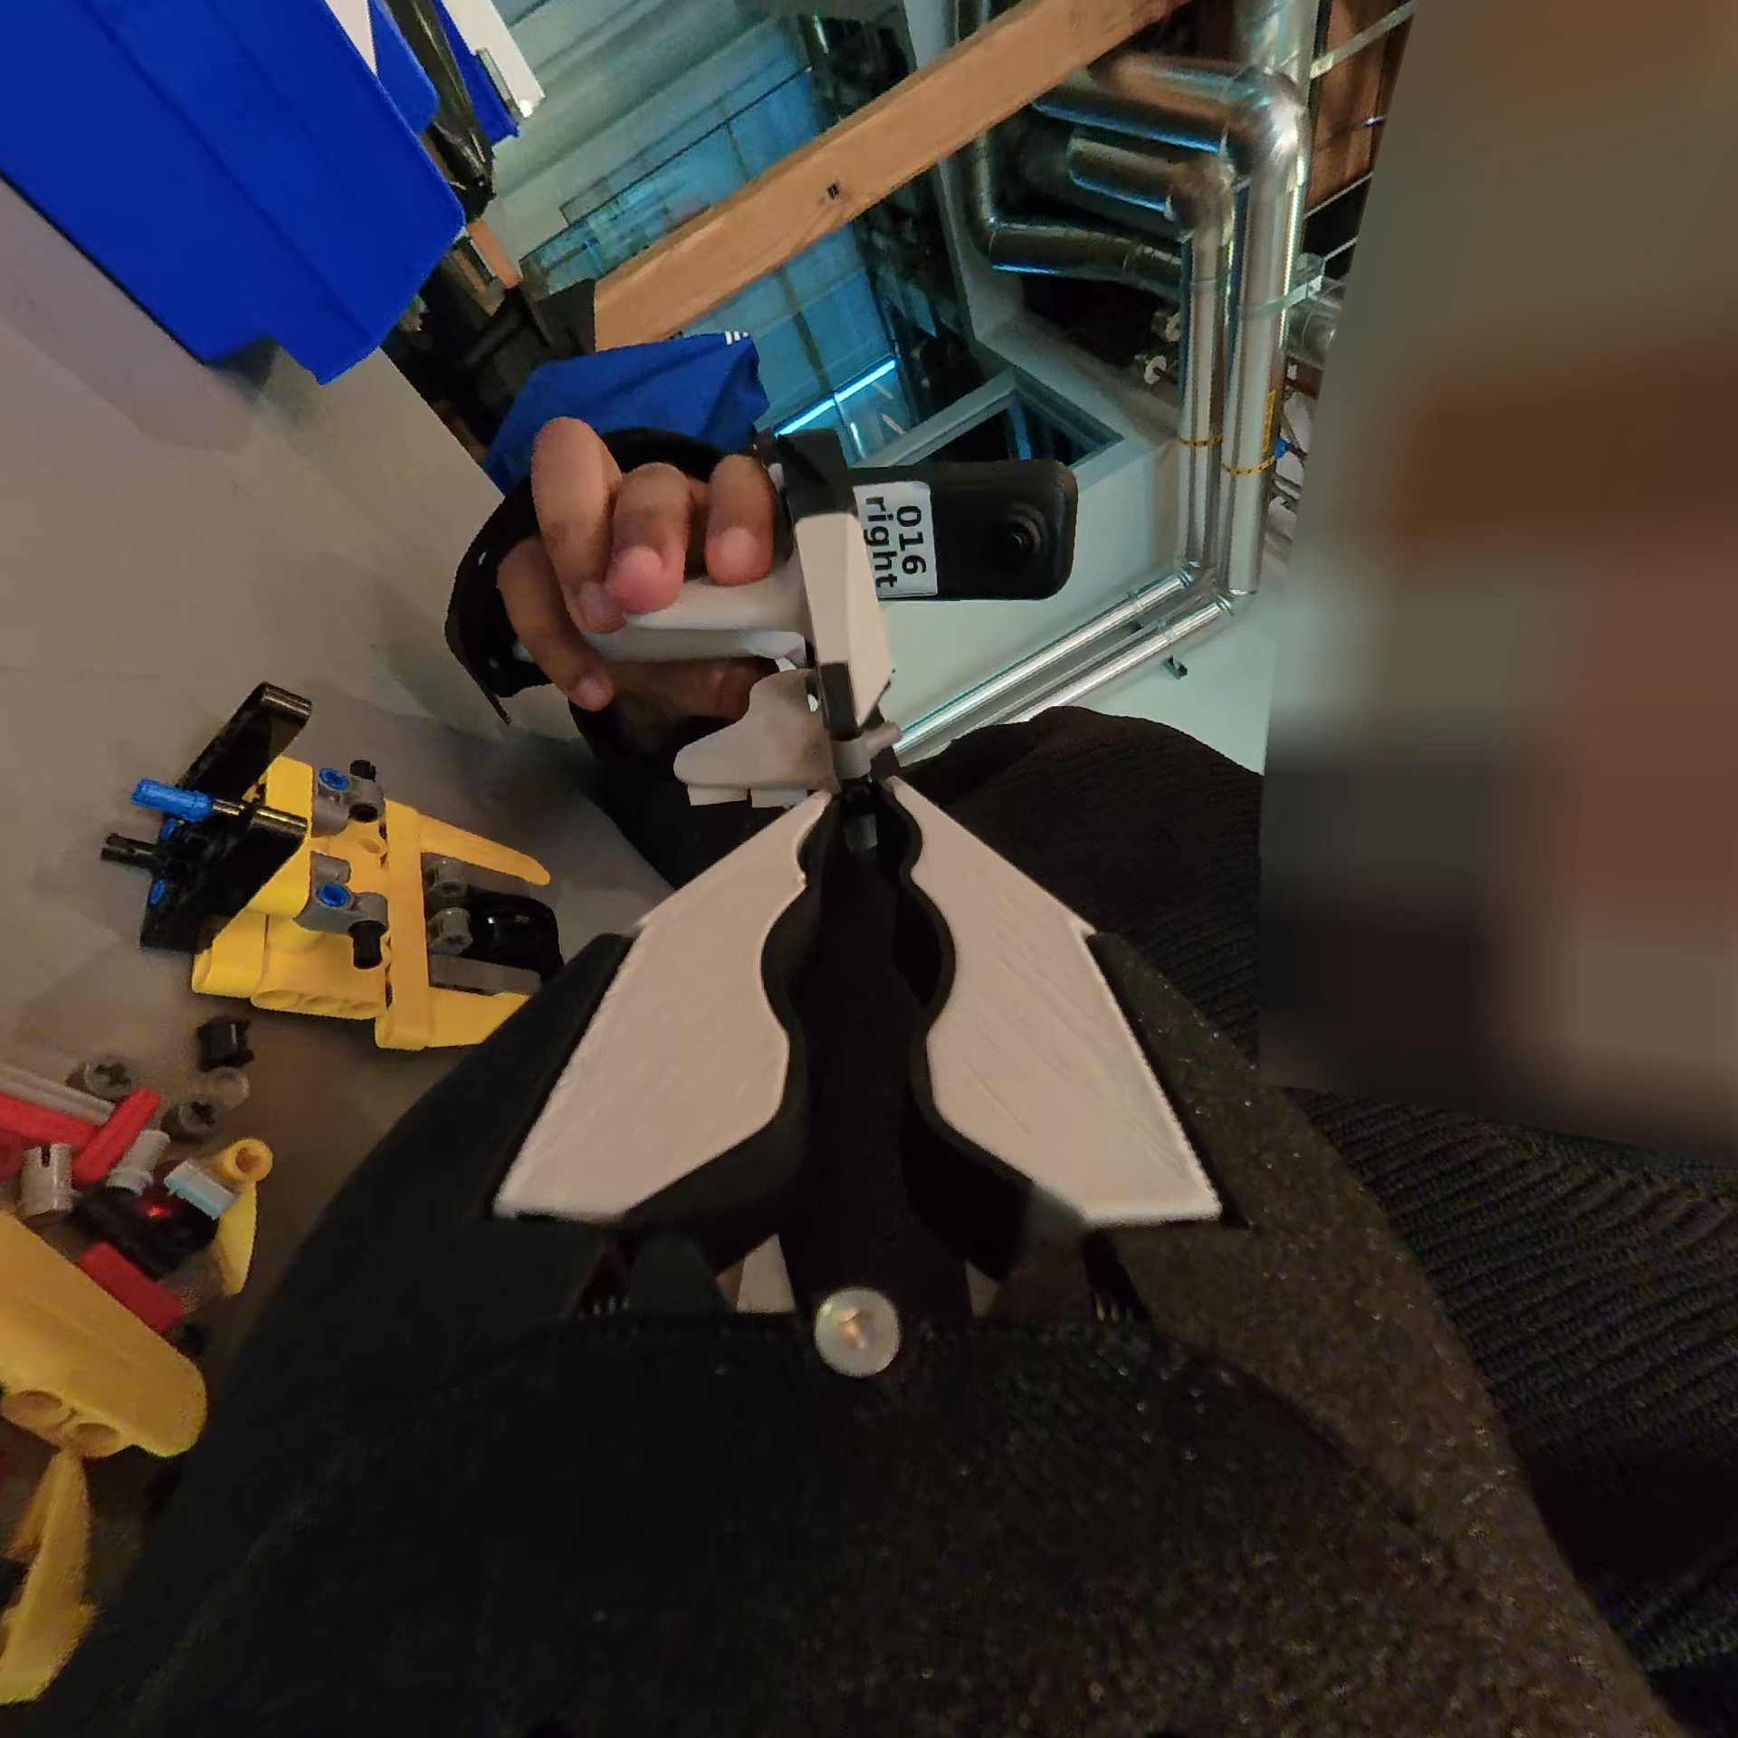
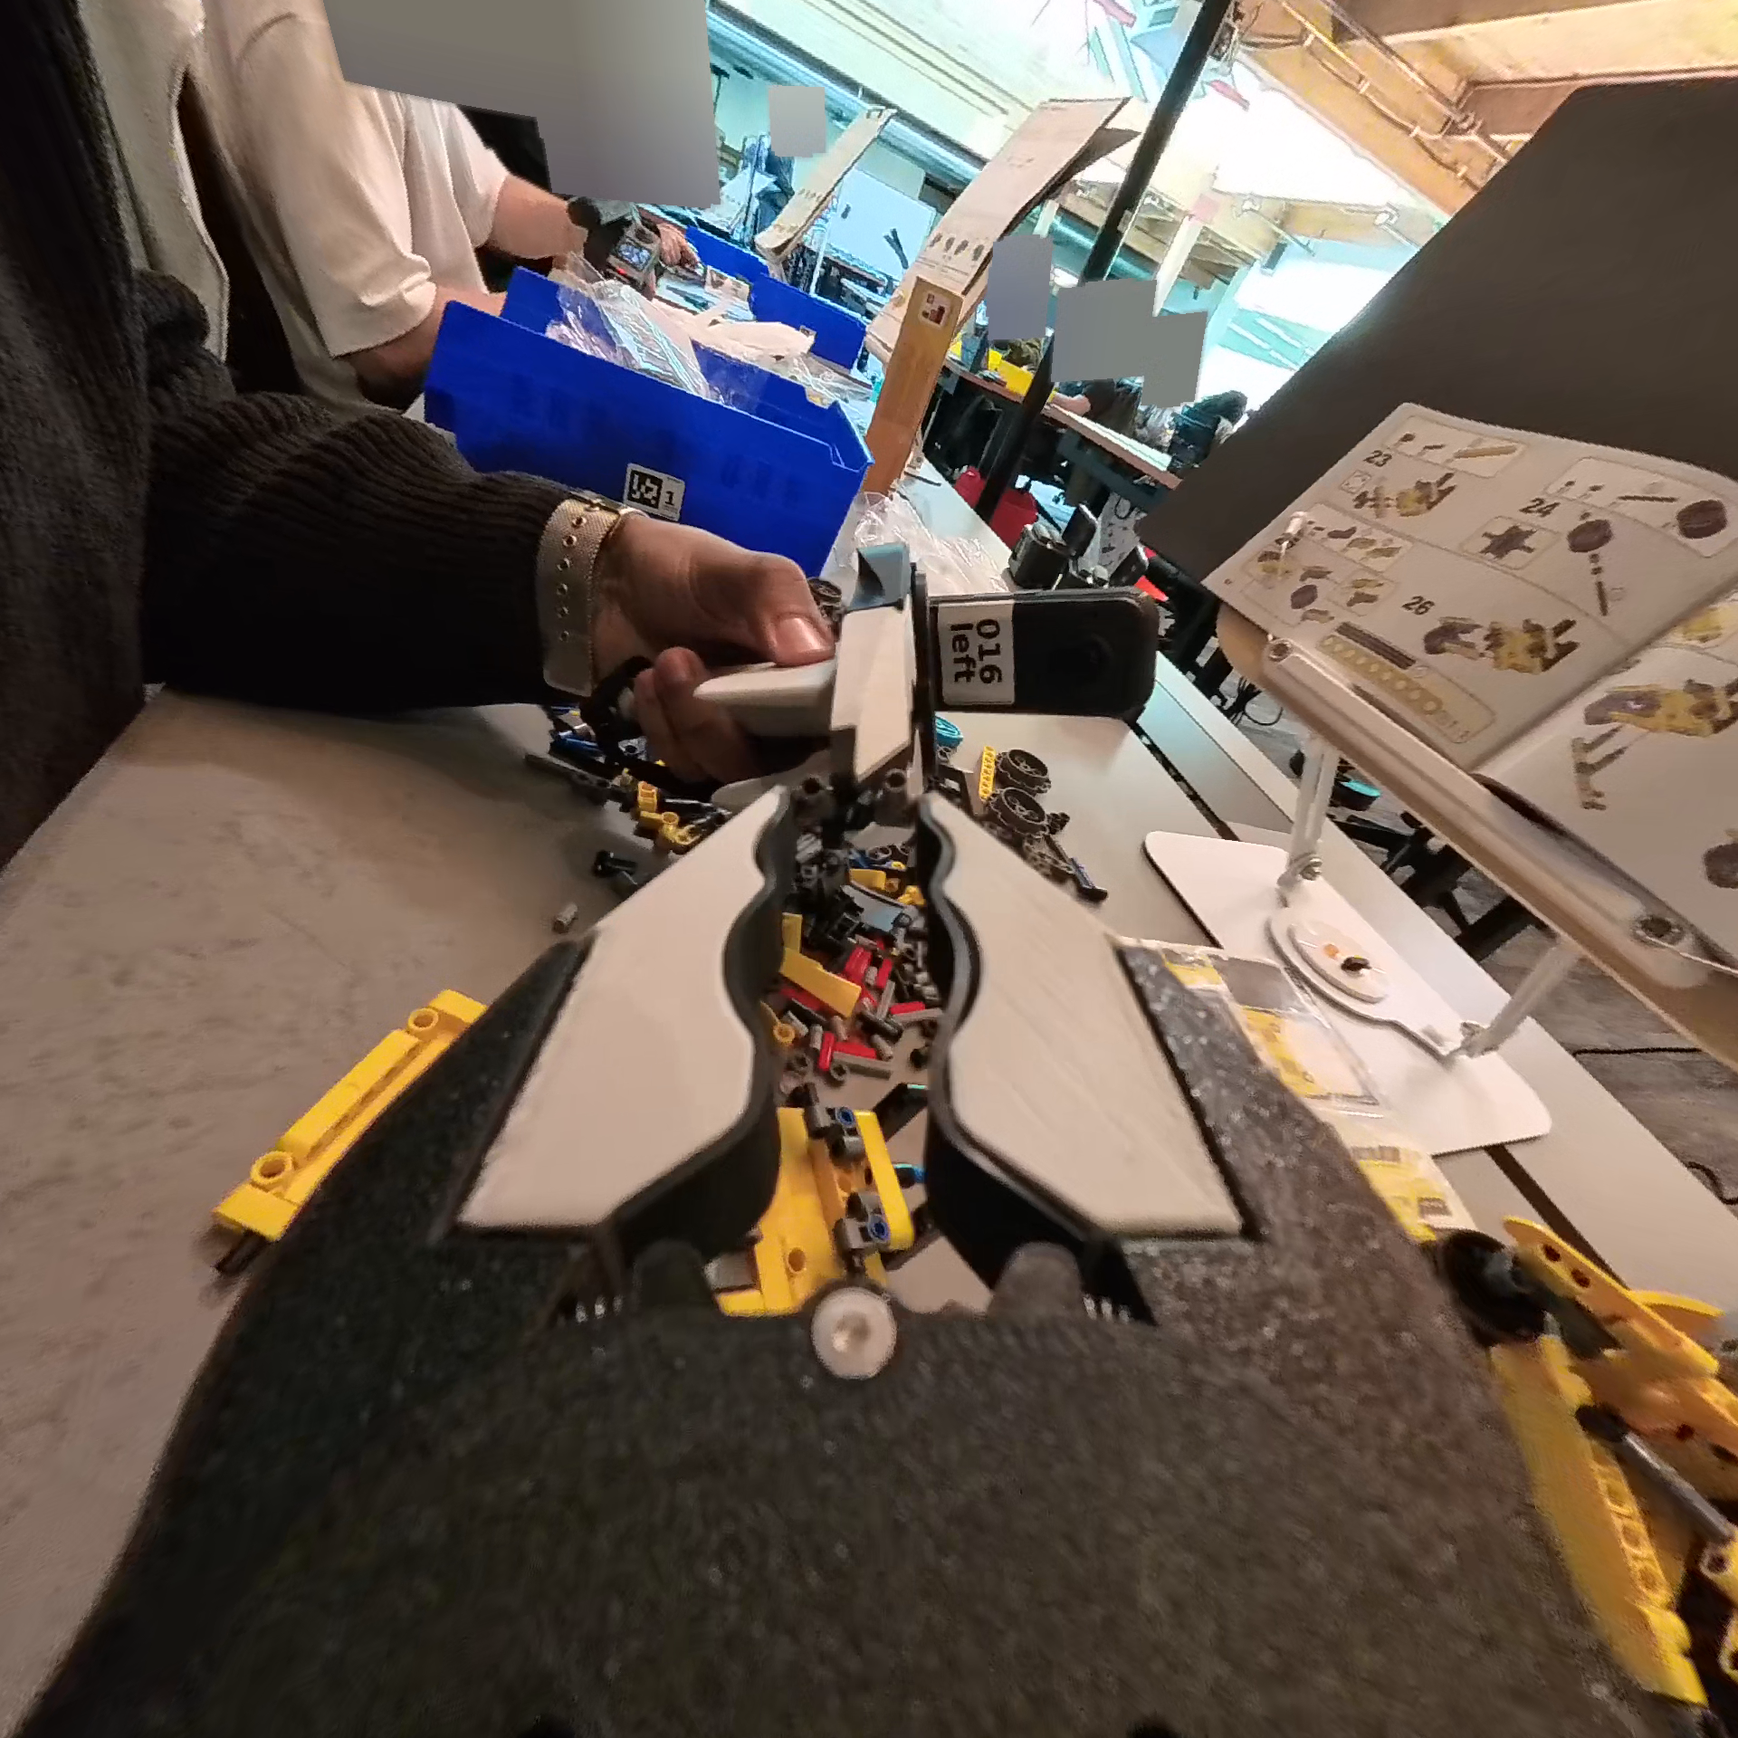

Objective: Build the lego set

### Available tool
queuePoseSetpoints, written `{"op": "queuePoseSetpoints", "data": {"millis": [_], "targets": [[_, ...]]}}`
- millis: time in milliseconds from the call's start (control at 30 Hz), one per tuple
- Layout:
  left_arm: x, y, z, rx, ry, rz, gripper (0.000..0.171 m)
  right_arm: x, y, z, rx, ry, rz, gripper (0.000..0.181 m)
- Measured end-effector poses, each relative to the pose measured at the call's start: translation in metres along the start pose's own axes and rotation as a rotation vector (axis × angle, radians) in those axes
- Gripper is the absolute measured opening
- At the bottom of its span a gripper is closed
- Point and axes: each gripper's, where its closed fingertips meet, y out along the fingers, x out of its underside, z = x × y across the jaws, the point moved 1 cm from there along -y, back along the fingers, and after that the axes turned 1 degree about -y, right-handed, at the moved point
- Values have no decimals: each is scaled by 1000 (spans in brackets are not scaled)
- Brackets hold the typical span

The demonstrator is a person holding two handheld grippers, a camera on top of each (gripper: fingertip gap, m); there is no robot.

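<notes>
My left gripper [image 1: 858,799] and right gripper [image 2: 854,797] meet tip to tip above the grey table [image 2: 235,922]. The left gripper is shut on a small black pin [image 1: 858,829]. The right gripper [image 1: 851,743] shows end-on in the left wrist view, shut on a small grey connector [image 1: 867,752] that touches the pin. In the right wrist view the left gripper [image 2: 870,776] comes in from above, and small grey pieces [image 2: 811,788] sit between my right fingertips. A hand holds each gripper's handle.
A yellow and black model section [image 1: 320,893] lies on the table, and another [image 2: 1618,1364] lies at the lower right. A pile of loose small parts [image 2: 846,978] lies below the grippers. There is also a yellow beam [image 2: 348,1119], black wheels [image 2: 1020,799], blue bins [image 2: 639,423] and a booklet on a stand [image 2: 1505,583]. Left and right tips are no more than a few centimetres apart.
</notes>
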Motion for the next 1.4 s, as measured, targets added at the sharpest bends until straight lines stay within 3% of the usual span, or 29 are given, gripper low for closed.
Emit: {"op": "queuePoseSetpoints", "data": {"millis": [300,400,600,700,833,1000,1167,1400], "targets": [[-2,0,0,-6,23,8,5,0,0,2,-50,112,-14,23],[-7,-1,-14,-138,89,27,41,-1,-5,11,-19,157,-5,23],[-12,-1,-10,-354,385,0,49,1,-25,28,107,334,-53,23],[9,4,-9,-465,532,-117,50,10,-42,4,132,440,-123,24],[72,21,-21,-524,628,-383,50,46,-67,-58,159,485,-413,24],[111,41,-48,-608,696,-597,47,56,-71,-112,157,614,-465,24],[119,44,-59,-659,684,-648,46,72,-71,-128,169,570,-584,24],[121,43,-59,-695,684,-602,45,85,-81,-137,136,550,-682,25]]}}
